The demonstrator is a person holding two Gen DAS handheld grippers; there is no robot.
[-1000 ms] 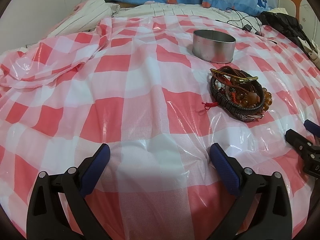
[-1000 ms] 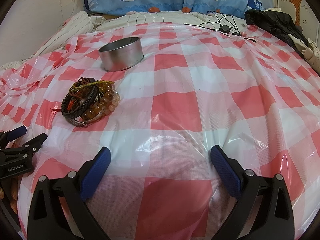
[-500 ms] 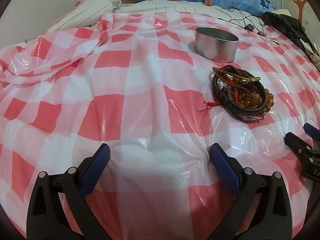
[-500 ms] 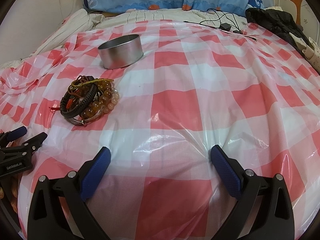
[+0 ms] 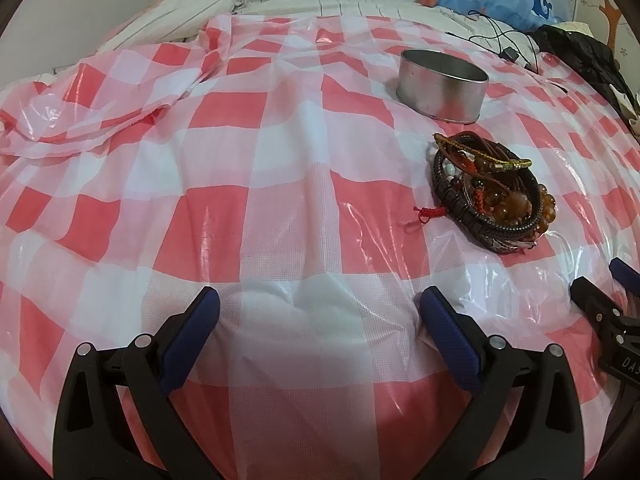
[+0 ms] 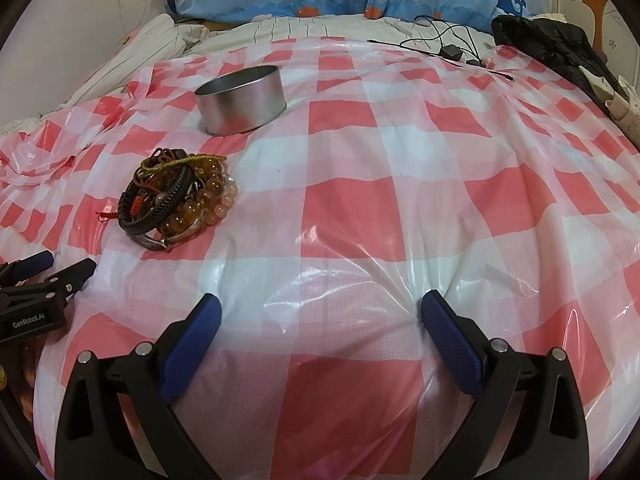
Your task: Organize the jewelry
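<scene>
Left gripper [image 5: 320,308] and right gripper [image 6: 320,312] are held wide apart, empty, over checked sheet [image 6: 400,208]

Bracelet pile [image 6: 176,196] is seen just before metal tin [image 6: 242,100], apparently not touching; tin's inside is barely visible

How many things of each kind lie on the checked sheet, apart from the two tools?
Round metal tin: 1, open, nothing visible inside.
Pile of bracelets: 1; the bracelets are tangled, so I cannot count them exactly.
Black cable with a small box: 1, at the far edge.
Total: 3 things.
</scene>
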